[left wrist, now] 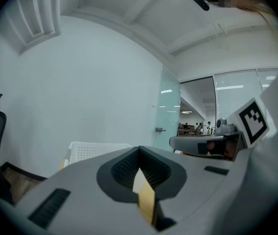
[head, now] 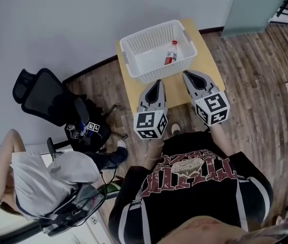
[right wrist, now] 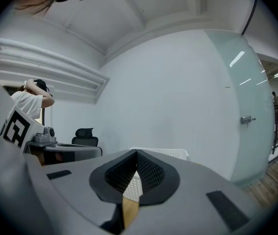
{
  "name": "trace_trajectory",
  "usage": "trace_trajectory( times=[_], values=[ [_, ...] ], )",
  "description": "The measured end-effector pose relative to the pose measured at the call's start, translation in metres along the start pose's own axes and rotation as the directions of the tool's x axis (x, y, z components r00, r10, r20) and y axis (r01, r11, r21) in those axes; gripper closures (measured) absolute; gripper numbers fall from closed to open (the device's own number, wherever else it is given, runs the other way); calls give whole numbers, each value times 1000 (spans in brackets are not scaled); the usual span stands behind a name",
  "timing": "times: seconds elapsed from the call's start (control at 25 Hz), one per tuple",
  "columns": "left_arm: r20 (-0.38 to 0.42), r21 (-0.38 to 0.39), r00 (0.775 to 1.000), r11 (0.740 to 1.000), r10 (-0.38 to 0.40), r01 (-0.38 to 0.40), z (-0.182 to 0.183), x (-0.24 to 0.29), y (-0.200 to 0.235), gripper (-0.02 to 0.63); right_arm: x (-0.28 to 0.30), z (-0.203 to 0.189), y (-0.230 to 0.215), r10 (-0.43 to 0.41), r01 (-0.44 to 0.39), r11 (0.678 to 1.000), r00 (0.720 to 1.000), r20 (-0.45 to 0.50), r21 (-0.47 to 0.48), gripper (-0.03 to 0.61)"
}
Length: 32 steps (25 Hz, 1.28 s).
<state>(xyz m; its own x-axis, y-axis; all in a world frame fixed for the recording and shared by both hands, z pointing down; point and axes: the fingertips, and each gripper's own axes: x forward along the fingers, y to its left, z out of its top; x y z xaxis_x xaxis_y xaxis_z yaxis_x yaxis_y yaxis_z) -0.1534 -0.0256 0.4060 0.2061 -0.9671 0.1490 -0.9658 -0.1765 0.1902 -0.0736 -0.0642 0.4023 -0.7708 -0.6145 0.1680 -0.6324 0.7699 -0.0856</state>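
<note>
Left gripper (head: 158,81) and right gripper (head: 186,73): my jaws closed, empty, near the white perforated plastic basket (head: 130,57). Risk: shut tips shoving its wall, rolling the red-labelled clear bottle (head: 170,53) lying inside.

Overhead, jaw-level views perhaps share basket (head: 160,74)

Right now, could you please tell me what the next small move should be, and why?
Probably open the right hand-held gripper and ease it forward toward the bottle in the white basket: its jaws are shut on nothing, it hovers short of the basket, and the bottle lies toward its side.
</note>
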Motion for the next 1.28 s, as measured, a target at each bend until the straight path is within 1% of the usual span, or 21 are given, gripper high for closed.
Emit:
trace_trajectory(
  times=[0.28,0.44,0.64,1.04,1.28],
  values=[
    [-5,12,1000,1000,-13,13,4,14,25,569,30,-2,1,-13,13,1000,1000,-7,7,561],
    [-23,7,1000,1000,-18,18,1,18,38,569,41,-5,1,-24,25,1000,1000,-16,16,561],
    [-27,6,999,1000,-18,19,-1,23,44,569,47,-9,-3,-29,30,999,999,-26,20,561],
    [-36,-11,999,1000,7,-7,-3,38,55,569,66,-13,-12,-3,4,1000,999,-50,19,561],
    [-36,-19,999,1000,25,-25,2,62,60,569,84,-5,-31,19,-19,1000,998,-61,9,561]
  ],
)
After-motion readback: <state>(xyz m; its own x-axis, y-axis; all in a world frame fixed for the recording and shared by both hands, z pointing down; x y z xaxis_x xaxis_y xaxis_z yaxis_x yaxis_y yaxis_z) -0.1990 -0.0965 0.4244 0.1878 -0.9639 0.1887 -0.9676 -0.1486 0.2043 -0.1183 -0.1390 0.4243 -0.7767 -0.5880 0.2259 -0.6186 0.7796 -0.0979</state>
